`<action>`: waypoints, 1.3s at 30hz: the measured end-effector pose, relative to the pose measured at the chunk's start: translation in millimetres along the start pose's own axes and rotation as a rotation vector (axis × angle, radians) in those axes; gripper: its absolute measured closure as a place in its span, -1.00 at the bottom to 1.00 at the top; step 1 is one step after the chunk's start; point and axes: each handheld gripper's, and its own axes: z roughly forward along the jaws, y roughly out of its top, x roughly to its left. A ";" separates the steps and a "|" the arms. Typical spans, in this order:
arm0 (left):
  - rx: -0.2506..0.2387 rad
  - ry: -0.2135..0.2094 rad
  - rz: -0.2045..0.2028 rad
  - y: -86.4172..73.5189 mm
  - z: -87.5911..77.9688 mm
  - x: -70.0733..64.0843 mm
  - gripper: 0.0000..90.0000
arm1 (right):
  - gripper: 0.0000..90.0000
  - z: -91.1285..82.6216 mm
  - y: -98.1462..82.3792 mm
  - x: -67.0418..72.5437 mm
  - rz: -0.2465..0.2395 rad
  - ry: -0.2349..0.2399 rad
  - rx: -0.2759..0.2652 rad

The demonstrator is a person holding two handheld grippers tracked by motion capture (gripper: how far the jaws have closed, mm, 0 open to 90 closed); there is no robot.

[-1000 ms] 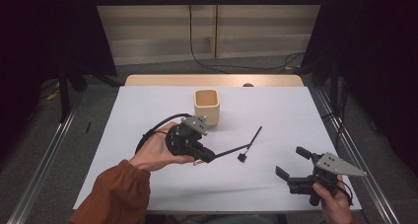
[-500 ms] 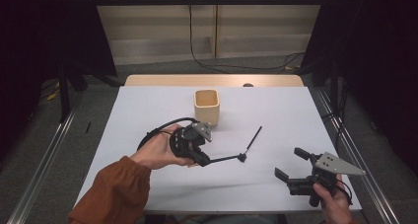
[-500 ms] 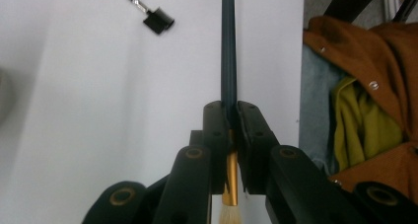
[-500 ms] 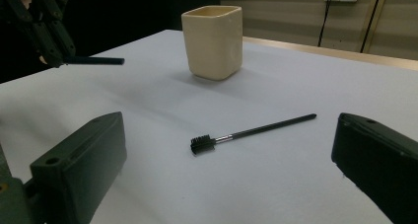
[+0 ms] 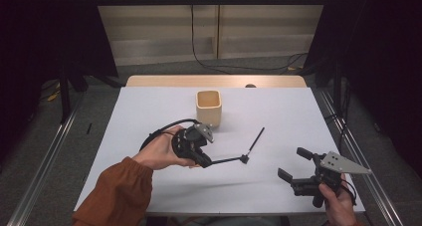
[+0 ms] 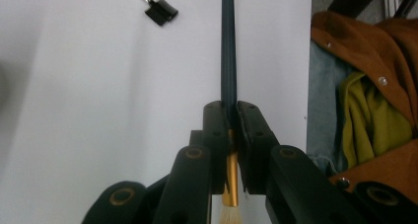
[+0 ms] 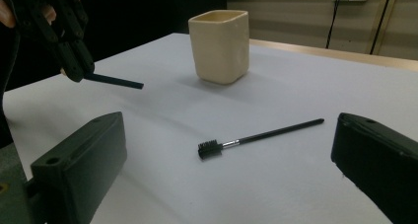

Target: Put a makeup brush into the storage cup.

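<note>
Brush (image 6: 228,56), dark-handled with a gold ferrule and pale bristles, sits clamped between the jaws of your left gripper (image 5: 200,158); you hold it above the white table (image 5: 149,106), its handle reaching out toward the table's middle. In the left gripper view the bristles point back at you and the handle runs straight ahead. Compared with a second ago, you have shifted this gripper a little toward the cup (image 5: 208,107), and the handle now lies flatter, its tip close over the bristle head of the spoolie (image 5: 254,143). That spoolie lies flat on the table exactly as it did, slanting up and away between your two hands, well clear of the cup's front. The cup stands upright near the far edge, unmoved. Your right gripper (image 5: 298,168) has kept its place near the table's near right corner, jaws spread wide with nothing between them; in its own view the spoolie lies ahead between the two pads.
</note>
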 end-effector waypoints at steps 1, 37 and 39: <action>0.001 0.004 0.004 0.4 0.5 -0.5 0.86 | -1.00 -0.5 3.1 -0.1 -0.003 0.002 -0.009; 0.026 -0.026 0.002 1.7 5.8 -4.7 0.86 | -1.00 52.7 78.1 12.3 -0.173 0.230 0.040; 0.025 -0.027 0.007 1.9 5.3 -4.6 0.86 | -1.00 56.6 82.5 14.2 -0.174 0.266 0.074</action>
